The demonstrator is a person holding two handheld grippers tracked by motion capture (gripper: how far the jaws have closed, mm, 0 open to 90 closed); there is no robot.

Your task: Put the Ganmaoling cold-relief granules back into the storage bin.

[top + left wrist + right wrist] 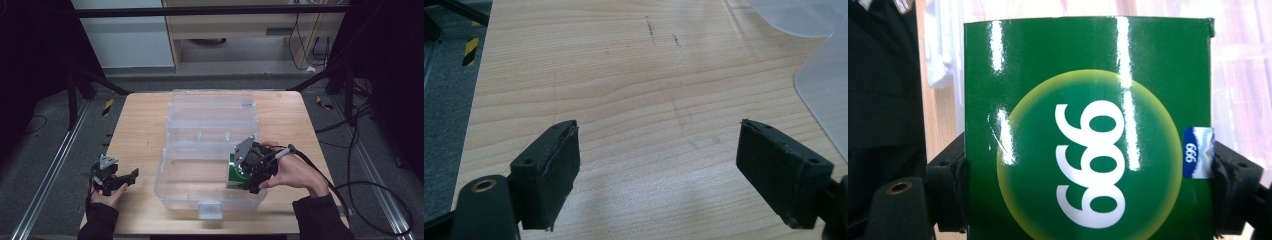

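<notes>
Right gripper (1088, 170): jaws pressed on both sides of a glossy green cardboard box (1088, 125) with a pale yellow-green disc and white "999" print; a small blue "999" sticker (1197, 152) sits against the right-hand jaw. The box blocks nearly everything ahead of the jaws. From the high view, the right gripper (239, 176) holds the green box (232, 171) inside the near compartment of a clear plastic hinged case (200, 197), close to its right wall; the open lid (212, 107) lies beyond.

Left gripper (658, 165): jaws wide apart, nothing between them, bare light wooden table (624, 90) beneath. The clear case's rounded edge (824, 95) lies ahead to its right. From the high view, the left gripper (125, 179) sits well apart from the case, near the table's (135, 125) front left.
</notes>
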